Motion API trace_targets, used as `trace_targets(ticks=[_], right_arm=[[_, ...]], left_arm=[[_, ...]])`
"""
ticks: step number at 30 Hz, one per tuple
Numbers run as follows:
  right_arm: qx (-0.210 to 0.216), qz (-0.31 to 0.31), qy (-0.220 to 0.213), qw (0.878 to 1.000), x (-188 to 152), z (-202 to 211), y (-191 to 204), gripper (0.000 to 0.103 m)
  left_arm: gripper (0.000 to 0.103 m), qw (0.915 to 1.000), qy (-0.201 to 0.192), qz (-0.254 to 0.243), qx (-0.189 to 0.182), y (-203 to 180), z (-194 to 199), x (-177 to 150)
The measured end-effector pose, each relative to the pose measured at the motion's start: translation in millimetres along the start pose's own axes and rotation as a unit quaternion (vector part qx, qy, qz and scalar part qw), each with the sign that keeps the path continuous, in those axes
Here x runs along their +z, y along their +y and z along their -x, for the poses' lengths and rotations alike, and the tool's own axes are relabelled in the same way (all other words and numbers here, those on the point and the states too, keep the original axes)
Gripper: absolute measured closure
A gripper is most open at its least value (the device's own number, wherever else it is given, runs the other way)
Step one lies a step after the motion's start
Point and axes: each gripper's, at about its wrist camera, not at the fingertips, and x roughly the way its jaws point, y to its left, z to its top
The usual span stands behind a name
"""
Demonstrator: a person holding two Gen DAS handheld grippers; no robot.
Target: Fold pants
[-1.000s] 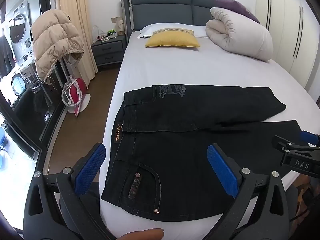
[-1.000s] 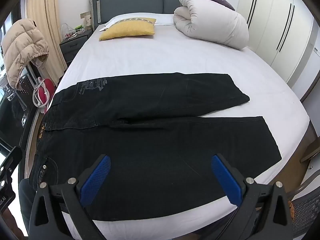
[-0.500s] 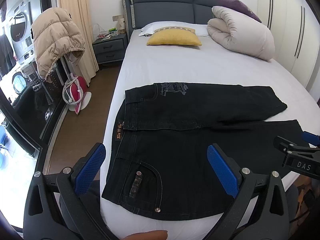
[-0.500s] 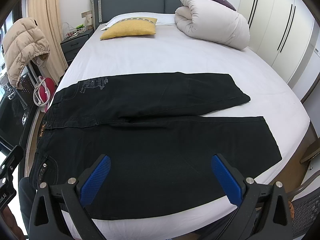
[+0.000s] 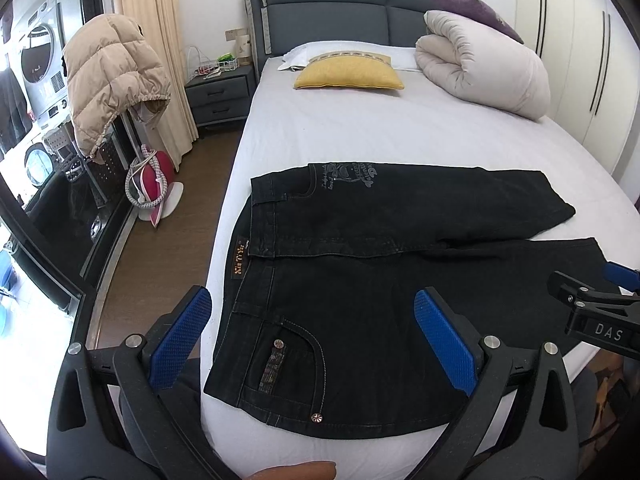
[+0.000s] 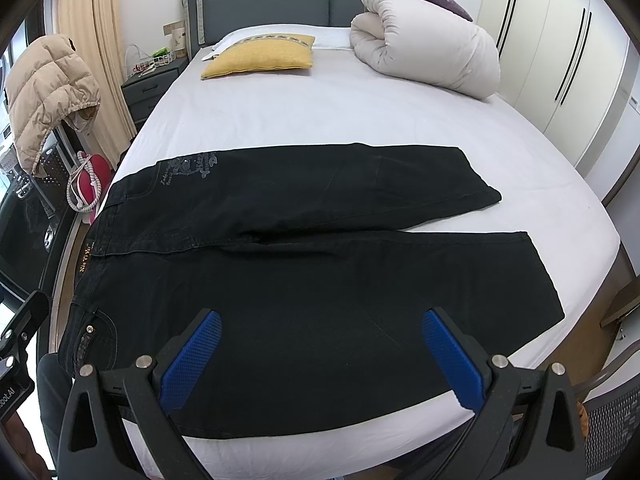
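Note:
Black jeans point(image 5: 360, 280) lie flat across the near part of the white bed point(image 5: 360, 132), waistband at the left, both legs running right. They also show in the right wrist view point(image 6: 320, 280). My left gripper point(image 5: 316, 340) is open and empty, hovering above the hip pocket near the waistband. My right gripper point(image 6: 320, 356) is open and empty, hovering above the near leg close to the bed's front edge. The right gripper's body point(image 5: 592, 312) shows at the right edge of the left wrist view.
A yellow pillow point(image 5: 348, 74) and a rolled white duvet point(image 5: 484, 76) lie at the head of the bed. A nightstand point(image 5: 220, 96), a beige jacket on a rack point(image 5: 112, 80) and a pink iron point(image 5: 154, 188) stand on the floor at left. Wardrobes point(image 6: 560, 60) line the right.
Both grippers have drawn back and risen slightly; the jeans look a little farther away. The jeans have not moved.

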Motion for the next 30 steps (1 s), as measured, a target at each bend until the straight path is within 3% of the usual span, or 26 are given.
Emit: trace_targets(ticks=[30], right_arm=[[0.004,0.000,0.001,1.000,-1.9,1.4,1.0,0.000]], left_arm=[[0.000,1.0000,0.005,0.001,0.003,1.6,-4.6,-2.0]])
